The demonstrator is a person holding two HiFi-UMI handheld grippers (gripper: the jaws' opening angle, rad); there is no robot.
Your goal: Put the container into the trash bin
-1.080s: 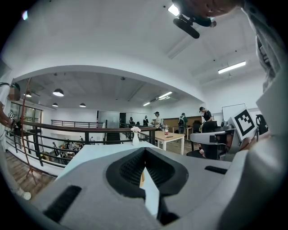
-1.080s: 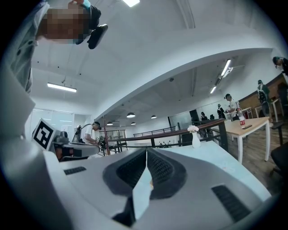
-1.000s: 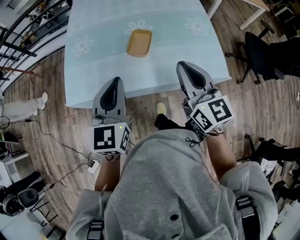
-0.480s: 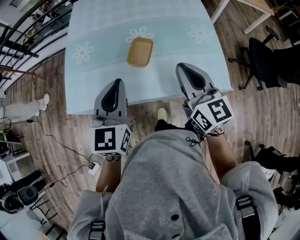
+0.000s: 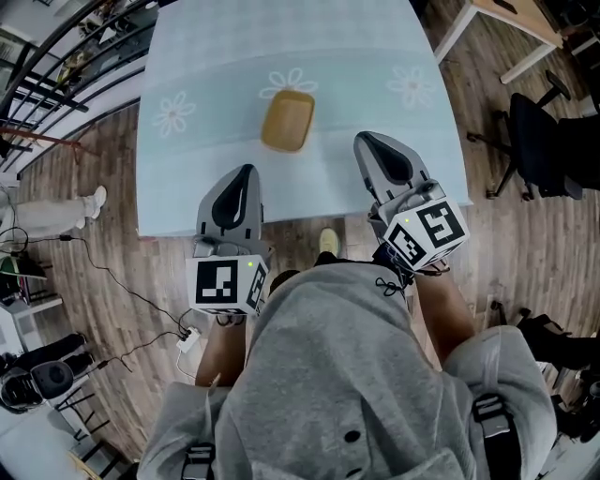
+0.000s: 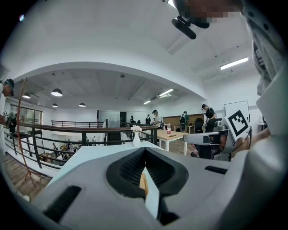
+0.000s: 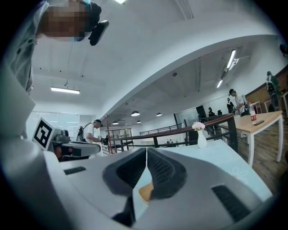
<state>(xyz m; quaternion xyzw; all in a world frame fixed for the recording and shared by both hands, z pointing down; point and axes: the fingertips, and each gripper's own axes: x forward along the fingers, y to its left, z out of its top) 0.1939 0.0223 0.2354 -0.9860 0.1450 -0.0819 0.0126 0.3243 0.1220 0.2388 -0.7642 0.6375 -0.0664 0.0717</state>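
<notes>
A shallow tan container lies alone on the pale blue table, whose cloth is printed with flowers. My left gripper reaches over the table's near edge, below and left of the container, jaws shut and empty. My right gripper hangs over the near edge to the container's right, also shut and empty. In the left gripper view a sliver of the container shows below the closed left gripper's tips. The right gripper view shows the container under the closed right gripper's tips. No trash bin is in sight.
A white vase with flowers stands at the table's far end. A black railing runs along the left. A black office chair and a wooden table stand to the right. Cables lie on the wooden floor.
The person has stepped toward the table. Both grippers have gone forward over its near edge, and the container sits closer to them in the head view.
</notes>
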